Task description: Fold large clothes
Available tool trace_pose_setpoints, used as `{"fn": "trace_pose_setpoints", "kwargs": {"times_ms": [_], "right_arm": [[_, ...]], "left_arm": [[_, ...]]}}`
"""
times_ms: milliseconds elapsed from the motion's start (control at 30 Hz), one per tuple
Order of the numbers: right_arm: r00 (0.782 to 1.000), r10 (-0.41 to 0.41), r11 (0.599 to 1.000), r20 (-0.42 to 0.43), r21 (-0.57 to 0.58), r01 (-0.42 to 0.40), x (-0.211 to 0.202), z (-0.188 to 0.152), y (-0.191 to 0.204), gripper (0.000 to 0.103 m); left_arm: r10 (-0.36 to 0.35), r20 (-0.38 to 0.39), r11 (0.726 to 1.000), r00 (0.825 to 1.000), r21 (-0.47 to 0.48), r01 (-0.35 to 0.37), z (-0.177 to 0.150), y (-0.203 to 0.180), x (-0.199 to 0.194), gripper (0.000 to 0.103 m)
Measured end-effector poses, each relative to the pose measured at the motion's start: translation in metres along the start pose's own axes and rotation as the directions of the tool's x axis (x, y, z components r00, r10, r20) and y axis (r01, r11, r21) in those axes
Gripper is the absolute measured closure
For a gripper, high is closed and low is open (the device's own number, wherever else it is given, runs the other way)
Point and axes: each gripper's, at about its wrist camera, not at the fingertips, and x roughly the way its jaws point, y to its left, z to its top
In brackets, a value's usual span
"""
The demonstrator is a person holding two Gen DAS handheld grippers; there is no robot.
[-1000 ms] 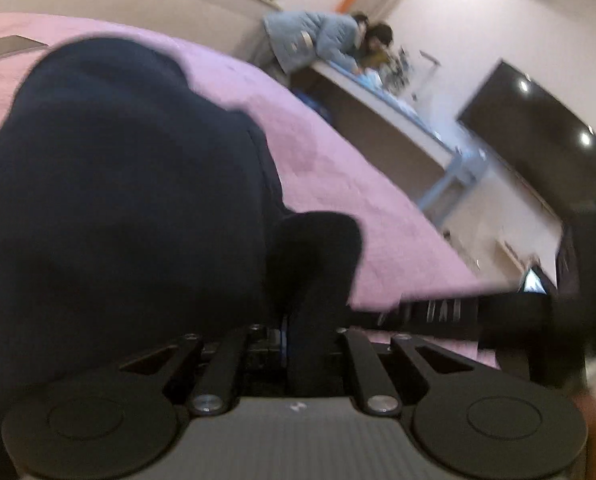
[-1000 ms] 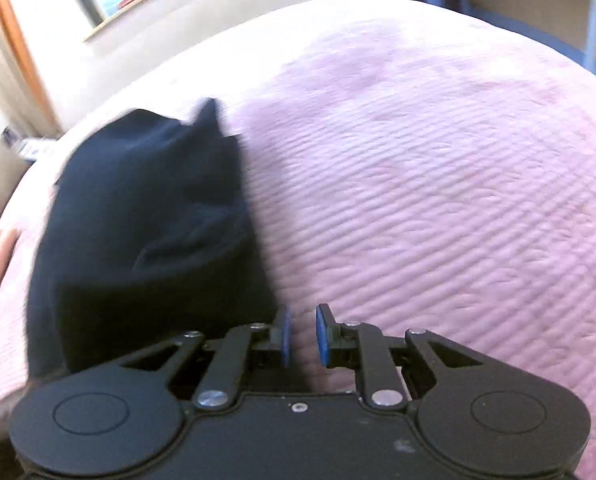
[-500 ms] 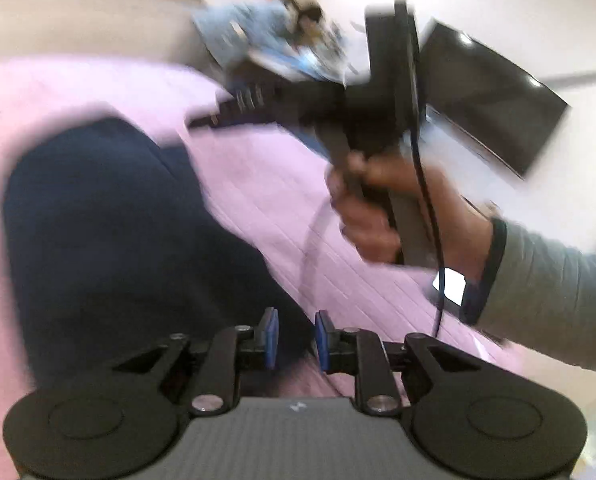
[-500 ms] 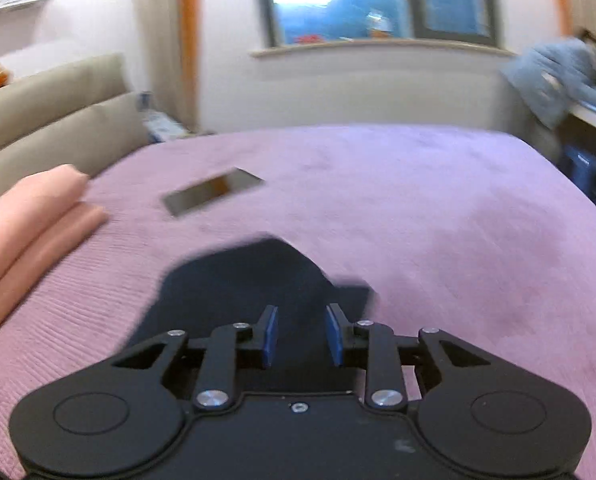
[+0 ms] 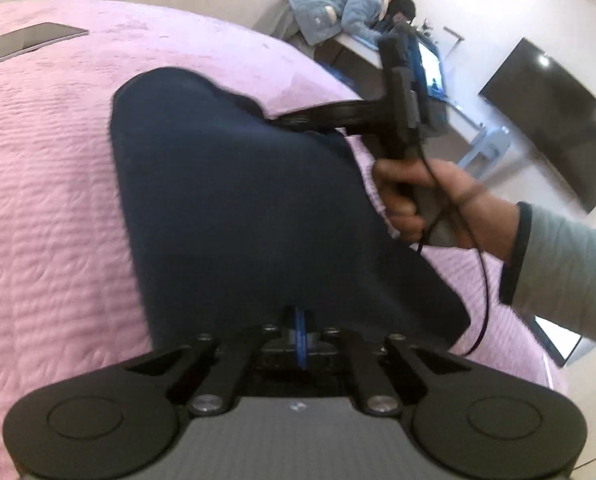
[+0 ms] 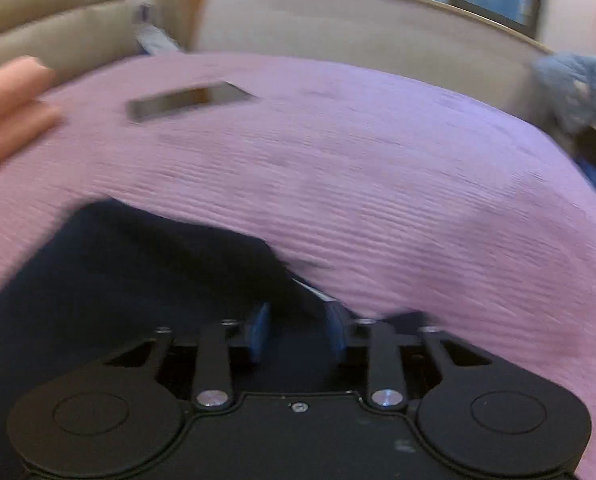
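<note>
Right now, in the left wrist view, the left gripper (image 5: 300, 334) is sitting with its blue pads pressed together, and the near edge of the dark navy garment (image 5: 233, 208) is draping over their tips; whether cloth is actually pinched between them cannot be told, since the hem is hiding the contact. The garment is lying spread on the pink quilted bedspread (image 5: 49, 184), reaching away from the camera toward a rounded far end. At its right edge the right gripper (image 5: 293, 120) is pointing leftward, low over the cloth, with the person's right hand (image 5: 430, 200) wrapping its handle and a black cable (image 5: 482, 288) looping down from it. A phone (image 5: 29, 40) is lying flat on the bedspread at upper left, well apart from the garment. Beyond the bed a person in a pale blue jacket (image 5: 338, 8) is leaning over a desk, and a dark screen (image 5: 554, 120) is hanging on the wall.

Next, in the right wrist view, which is blurring somewhat, the right gripper (image 6: 298, 332) is holding its blue pads clearly apart, with nothing gripped, and the navy garment (image 6: 137, 280) is lying under and between them, filling the lower left. The purple-pink bedspread (image 6: 378, 168) is stretching beyond, with the phone (image 6: 189, 100) resting on it and folded peach fabric (image 6: 5, 112) lying at the left edge.
</note>
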Motion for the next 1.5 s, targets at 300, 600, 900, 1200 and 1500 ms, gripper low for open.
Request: {"fn": "trace_pose_setpoints", "kwargs": {"times_ms": [300, 600, 900, 1200, 1500], "right_arm": [[0.997, 0.077, 0.993, 0.029, 0.091, -0.08, -0.102, 0.008, 0.022, 0.087], [0.98, 0.052, 0.99, -0.193, 0.14, -0.025, -0.096, -0.078, 0.031, 0.087], [0.974, 0.134, 0.977, -0.181, 0.186, -0.1, -0.143, -0.1, 0.056, 0.079], [0.958, 0.205, 0.953, -0.2, 0.263, -0.149, -0.156, -0.134, 0.02, 0.047], [0.976, 0.202, 0.951, -0.074, 0.254, -0.178, -0.122, -0.052, 0.006, 0.026]], "left_arm": [[-0.056, 0.088, 0.998, 0.995, 0.044, 0.052, 0.025, 0.0, -0.041, 0.096], [-0.048, -0.053, 0.998, 0.997, 0.036, 0.05, -0.014, 0.041, 0.019, 0.1], [0.014, -0.021, 0.992, 1.0, -0.124, -0.017, -0.024, 0.053, -0.032, 0.086], [-0.087, 0.034, 0.923, 0.996, -0.373, 0.094, -0.035, 0.084, -0.062, 0.093], [0.084, 0.078, 0.982, 0.993, -0.176, -0.069, 0.037, 0.065, -0.087, 0.037]]}}
